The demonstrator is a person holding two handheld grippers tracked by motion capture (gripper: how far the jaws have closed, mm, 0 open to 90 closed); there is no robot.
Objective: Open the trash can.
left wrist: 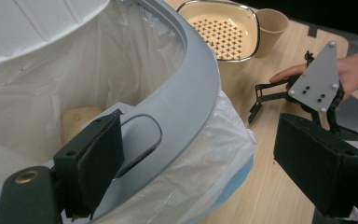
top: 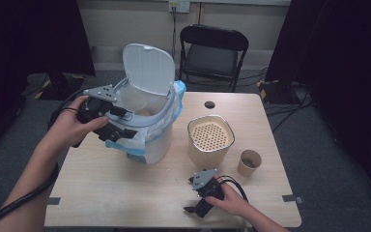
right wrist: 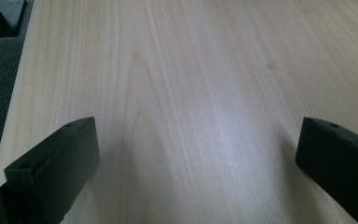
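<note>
Bin (top: 158, 142) is standing upright on the far left part of the table (top: 125, 193), long axis vertical, mouth facing up. Its lid (top: 147, 67) is standing raised at the far rim. A clear liner (left wrist: 223, 140) is hanging over the edge. I am holding my left gripper (top: 121, 133) at the near rim, jaws spread wide, one pad inside and one outside, gripping nothing. My right gripper (top: 193, 211) is resting low over the near tabletop, jaws wide apart, empty.
</note>
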